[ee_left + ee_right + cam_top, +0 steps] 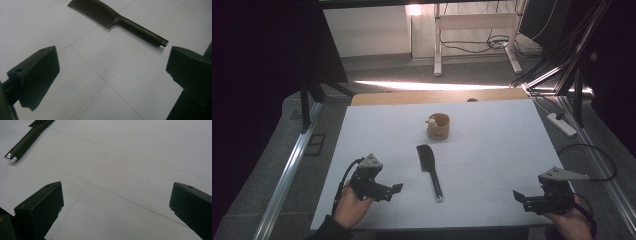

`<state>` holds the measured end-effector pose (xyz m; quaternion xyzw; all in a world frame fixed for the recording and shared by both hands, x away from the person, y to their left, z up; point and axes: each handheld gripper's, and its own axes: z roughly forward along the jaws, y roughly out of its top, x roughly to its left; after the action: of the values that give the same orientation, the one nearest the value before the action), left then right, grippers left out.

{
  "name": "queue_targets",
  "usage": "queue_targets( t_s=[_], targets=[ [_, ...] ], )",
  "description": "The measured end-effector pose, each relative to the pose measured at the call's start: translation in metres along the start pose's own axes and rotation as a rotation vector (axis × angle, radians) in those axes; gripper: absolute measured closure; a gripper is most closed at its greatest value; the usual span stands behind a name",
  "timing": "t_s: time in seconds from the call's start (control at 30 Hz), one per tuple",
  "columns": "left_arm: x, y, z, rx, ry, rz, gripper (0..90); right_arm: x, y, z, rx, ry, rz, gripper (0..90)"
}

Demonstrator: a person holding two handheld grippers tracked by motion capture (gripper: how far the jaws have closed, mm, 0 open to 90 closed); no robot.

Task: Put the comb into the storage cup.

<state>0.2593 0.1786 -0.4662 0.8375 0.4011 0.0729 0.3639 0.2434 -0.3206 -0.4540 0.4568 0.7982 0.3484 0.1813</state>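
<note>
A black comb lies flat in the middle of the white table, teeth end far, handle end toward me. Behind it stands a small brown cup with a pale object in it. My left gripper is open near the front left, its jaws pointing right toward the comb handle. In the left gripper view the comb lies beyond the spread jaws. My right gripper is open at the front right, jaws pointing left. The comb handle shows at the upper left of the right gripper view.
Metal frame rails run along both sides of the table. A white power strip and cables lie on the floor to the right. A wooden board edge borders the table's far side. Bare white surface lies between the grippers.
</note>
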Motion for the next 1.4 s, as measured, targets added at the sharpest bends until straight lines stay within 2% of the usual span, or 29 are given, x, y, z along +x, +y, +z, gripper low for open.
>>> queue_targets(
  t_s=[0.1,0.57,1.03,1.4],
  targets=[
    [-0.001,0.004,0.004,0.007,-0.01,0.014,0.0,0.0,0.0,0.0,0.002,0.0,0.0,0.0],
    [-0.003,0.024,0.022,0.008,-0.062,0.026,0.0,0.0,0.0,0.001,0.009,0.0,0.0,0.0],
    [-0.013,0.05,0.049,0.034,-0.107,0.075,0.0,0.0,0.0,0.001,0.012,0.0,-0.004,0.0],
    [-0.015,0.061,0.067,0.055,-0.134,0.08,0.0,0.0,0.0,0.001,0.014,0.0,-0.004,0.0]
  ],
)
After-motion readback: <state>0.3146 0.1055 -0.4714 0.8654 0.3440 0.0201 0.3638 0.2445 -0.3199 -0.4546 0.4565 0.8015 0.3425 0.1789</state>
